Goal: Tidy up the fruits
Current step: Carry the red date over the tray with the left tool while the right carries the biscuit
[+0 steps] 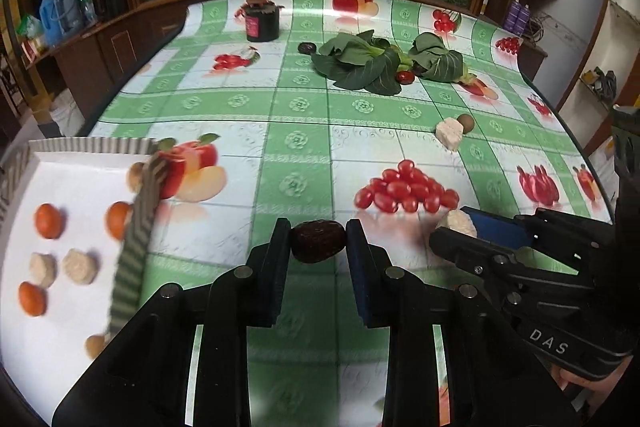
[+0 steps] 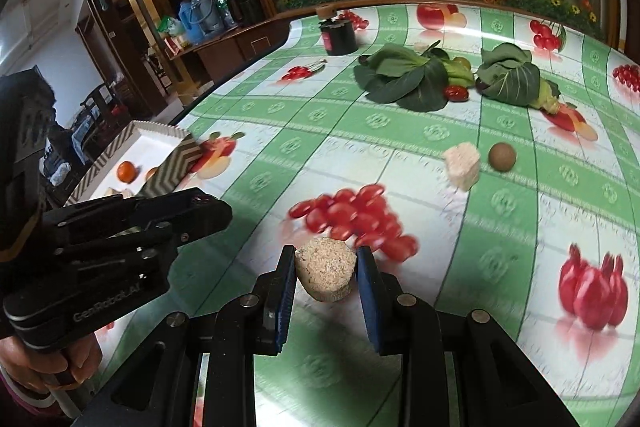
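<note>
We can read "DAS" on our right gripper (image 1: 456,227) and "GenRobot.AI" on the left gripper (image 1: 318,241). The tray (image 1: 80,147) is cut off at the frame edge. Left clamps a wrinkly dark date (image 1: 317,241), right pinches a crumbly beige cake (image 2: 326,273), both over the tablecloth (image 1: 300,131).

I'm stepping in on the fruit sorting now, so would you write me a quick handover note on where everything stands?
Left tool: shut on a dark date.
Right tool: shut on a beige crumbly block.
Tray, on the left side of the table: already holds three orange fruits and two beige blocks, among others.
Left on the table: a beige block beside a brown round fruit, a red date by the leafy greens, and a dark date behind them.
Next, probably: drop both held pieces in the tray, then collect the rest.
</note>
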A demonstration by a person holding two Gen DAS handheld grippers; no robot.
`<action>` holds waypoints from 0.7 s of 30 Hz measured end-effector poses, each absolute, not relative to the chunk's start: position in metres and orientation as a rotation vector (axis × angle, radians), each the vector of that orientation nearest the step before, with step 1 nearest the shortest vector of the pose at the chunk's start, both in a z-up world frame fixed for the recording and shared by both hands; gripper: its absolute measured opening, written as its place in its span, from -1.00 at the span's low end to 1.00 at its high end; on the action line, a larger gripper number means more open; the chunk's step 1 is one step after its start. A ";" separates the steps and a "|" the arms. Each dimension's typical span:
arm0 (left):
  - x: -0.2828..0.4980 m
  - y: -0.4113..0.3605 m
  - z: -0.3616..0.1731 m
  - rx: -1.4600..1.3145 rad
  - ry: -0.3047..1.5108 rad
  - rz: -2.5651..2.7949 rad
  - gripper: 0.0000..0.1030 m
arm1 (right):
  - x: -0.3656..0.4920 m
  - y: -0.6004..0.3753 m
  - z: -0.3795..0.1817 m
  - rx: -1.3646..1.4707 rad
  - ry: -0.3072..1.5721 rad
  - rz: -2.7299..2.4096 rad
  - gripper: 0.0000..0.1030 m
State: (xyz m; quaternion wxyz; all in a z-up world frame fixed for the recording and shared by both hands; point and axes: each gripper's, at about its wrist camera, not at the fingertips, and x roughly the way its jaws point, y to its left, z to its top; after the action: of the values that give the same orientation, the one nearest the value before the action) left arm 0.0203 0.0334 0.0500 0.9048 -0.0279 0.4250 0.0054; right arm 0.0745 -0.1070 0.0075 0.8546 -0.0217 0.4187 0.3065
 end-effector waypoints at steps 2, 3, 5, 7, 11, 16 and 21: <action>0.011 0.037 0.053 -0.046 0.863 0.026 -0.47 | 0.067 -0.103 0.009 -0.041 0.880 0.652 -0.43; 0.007 0.041 0.055 -0.046 0.856 0.031 -0.47 | 0.063 -0.100 0.010 -0.041 0.877 0.657 -0.43; -0.002 0.046 0.057 -0.044 0.843 0.044 -0.47 | 0.056 -0.094 0.011 -0.043 0.874 0.667 -0.43; -0.011 0.053 0.060 -0.027 0.829 0.066 -0.47 | 0.052 -0.087 0.012 -0.045 0.872 0.679 -0.43; -0.025 0.068 0.064 -0.029 0.811 0.098 -0.47 | 0.043 -0.069 0.012 -0.063 0.872 0.705 -0.43; -0.038 0.090 0.067 -0.044 0.796 0.141 -0.47 | 0.034 -0.047 0.015 -0.086 0.863 0.740 -0.43; -0.047 0.106 0.070 -0.049 0.780 0.173 -0.47 | 0.028 -0.031 0.016 -0.108 0.864 0.762 -0.44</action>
State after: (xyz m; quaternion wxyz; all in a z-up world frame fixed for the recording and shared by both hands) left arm -0.0466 0.1059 0.0699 0.9209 -0.0238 0.3798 0.0844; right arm 0.0281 -0.0306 0.0161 0.8371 -0.0510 0.4085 0.3602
